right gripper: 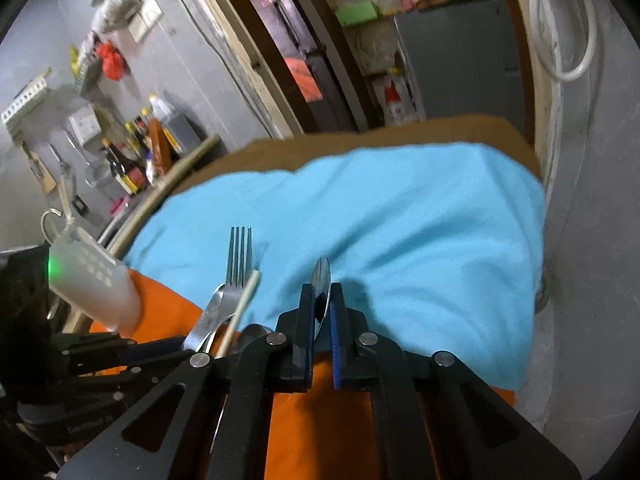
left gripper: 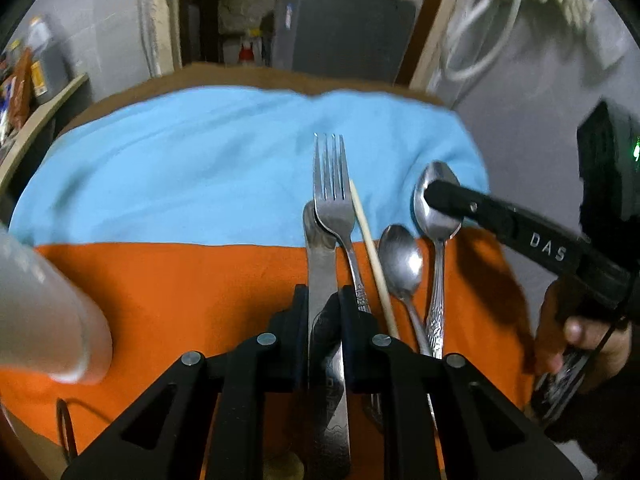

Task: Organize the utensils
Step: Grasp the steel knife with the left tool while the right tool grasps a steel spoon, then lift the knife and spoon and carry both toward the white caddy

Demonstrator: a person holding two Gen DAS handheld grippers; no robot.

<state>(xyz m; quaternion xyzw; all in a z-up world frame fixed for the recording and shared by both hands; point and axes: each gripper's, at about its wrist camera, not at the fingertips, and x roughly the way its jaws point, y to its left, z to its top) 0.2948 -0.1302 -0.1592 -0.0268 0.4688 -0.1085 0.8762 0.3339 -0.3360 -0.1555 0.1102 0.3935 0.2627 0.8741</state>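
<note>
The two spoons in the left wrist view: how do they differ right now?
The larger spoon is pinched at its bowl by the right gripper, while the smaller spoon lies free on the orange cloth. The larger spoon's bowl reaches over the blue cloth; the smaller spoon's stays on the orange. The larger spoon's handle is embossed; the smaller spoon's looks plain. Both are shiny metal, bowls pointing away.

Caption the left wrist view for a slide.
Left gripper clamps a knife beside fork, chopstick and two spoons while right gripper grips the larger spoon.
</note>
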